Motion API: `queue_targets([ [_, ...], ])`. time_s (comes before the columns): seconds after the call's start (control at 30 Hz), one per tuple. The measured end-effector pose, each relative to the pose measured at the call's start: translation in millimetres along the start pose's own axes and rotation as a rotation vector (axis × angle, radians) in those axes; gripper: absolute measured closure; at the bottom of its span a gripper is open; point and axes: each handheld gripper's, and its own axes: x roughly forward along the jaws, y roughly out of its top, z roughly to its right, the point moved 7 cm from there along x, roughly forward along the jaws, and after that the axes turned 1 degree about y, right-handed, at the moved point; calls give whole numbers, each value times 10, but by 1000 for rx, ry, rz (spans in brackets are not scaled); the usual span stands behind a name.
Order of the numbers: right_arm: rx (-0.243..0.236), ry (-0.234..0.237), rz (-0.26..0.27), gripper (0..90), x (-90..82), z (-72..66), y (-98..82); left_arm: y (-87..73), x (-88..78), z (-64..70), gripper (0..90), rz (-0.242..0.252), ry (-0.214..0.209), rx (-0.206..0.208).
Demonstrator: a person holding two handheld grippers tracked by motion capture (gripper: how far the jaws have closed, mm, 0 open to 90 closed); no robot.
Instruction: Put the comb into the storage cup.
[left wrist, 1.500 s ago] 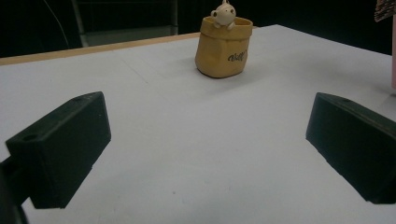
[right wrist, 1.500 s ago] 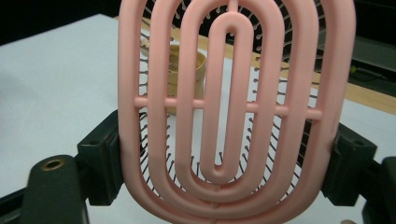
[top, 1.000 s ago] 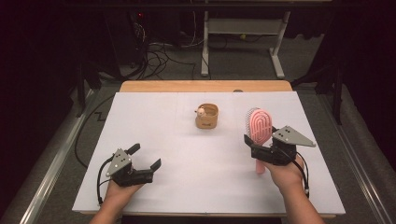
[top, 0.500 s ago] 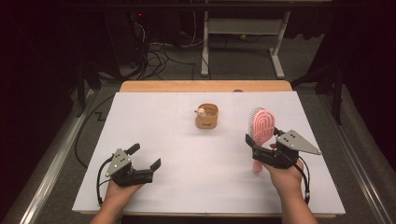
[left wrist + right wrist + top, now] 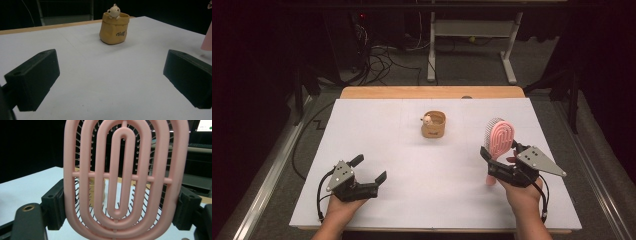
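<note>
A pink oval hairbrush point(image 5: 500, 136) stands upright over the right side of the white table top point(image 5: 422, 200), its handle end near the surface. My right gripper point(image 5: 501, 151) is shut on it, with the jaws pressing both sides of the brush head point(image 5: 125, 177) in the right gripper view point(image 5: 120, 206). A small tan pot point(image 5: 433, 126) with a little bear figure on its rim sits at the centre back, also seen as the pot point(image 5: 114, 28) ahead of my left gripper point(image 5: 111, 80). My left gripper point(image 5: 369, 168) rests at the near left, open, with nothing between its fingers.
A wooden strip point(image 5: 432, 92) runs along the table's far edge. Beyond it, cables point(image 5: 382, 57) lie on the dark floor beside a white desk frame point(image 5: 472, 50). Metal rails flank the table on both sides.
My right hand has drifted slightly toward the near right with the brush still gripped. The left gripper and the pot have not moved.
</note>
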Motion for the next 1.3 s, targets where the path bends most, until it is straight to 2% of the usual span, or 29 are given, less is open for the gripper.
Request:
queue_targets([
  [0.27,-12,-15,9,201,-44,5,20,4,-3,17,13,-2,-4,4],
  [0.9,-28,5,2,200,-10,-103,13,-6,-2,-2,13,-5,-2,3],
  [1.07,-44,15,2,200,33,-124,27,-18,5,-16,13,-9,1,-6],
  [1.3,-39,24,-7,200,178,-174,54,-23,0,-24,13,-12,1,5],
])
